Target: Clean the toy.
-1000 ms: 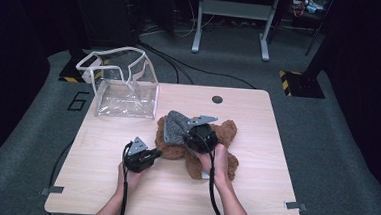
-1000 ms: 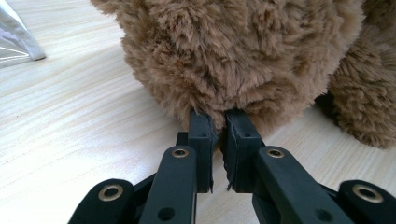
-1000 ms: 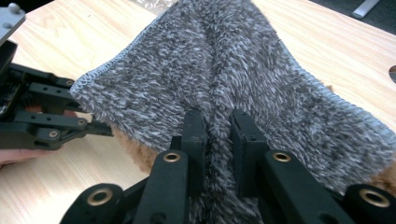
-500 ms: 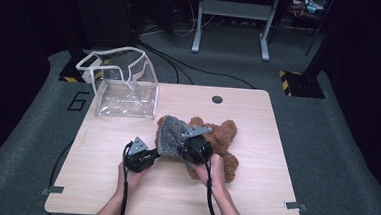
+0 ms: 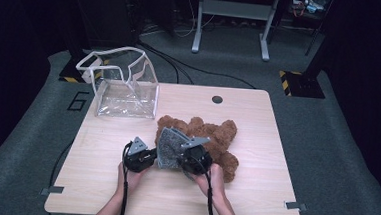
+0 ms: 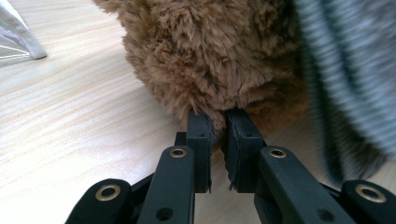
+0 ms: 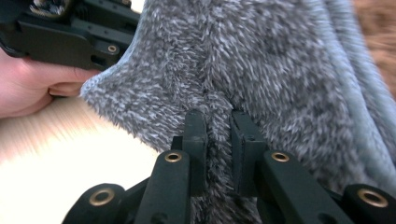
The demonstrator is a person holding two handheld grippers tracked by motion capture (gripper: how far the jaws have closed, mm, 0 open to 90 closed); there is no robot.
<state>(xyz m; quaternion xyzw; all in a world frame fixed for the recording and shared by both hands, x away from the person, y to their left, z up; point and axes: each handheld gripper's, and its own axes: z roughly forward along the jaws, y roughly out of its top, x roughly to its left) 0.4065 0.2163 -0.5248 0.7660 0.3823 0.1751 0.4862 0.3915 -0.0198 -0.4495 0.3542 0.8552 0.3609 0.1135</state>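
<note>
Your left gripper (image 6: 216, 116) is clamped on the brown teddy bear (image 6: 210, 51), w/ the right gripper (image 7: 215, 119) pinching the grey cloth (image 7: 261, 70) just beside it. Hold the left firm and lower the cloth slowly over the bear; don't let the fleece slip.

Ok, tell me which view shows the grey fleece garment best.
The right gripper view: the grey fleece is close up, with a fold pinched between the right gripper. The high view shows it small, draped on the teddy bear. The left gripper view catches a blurred edge.
</note>
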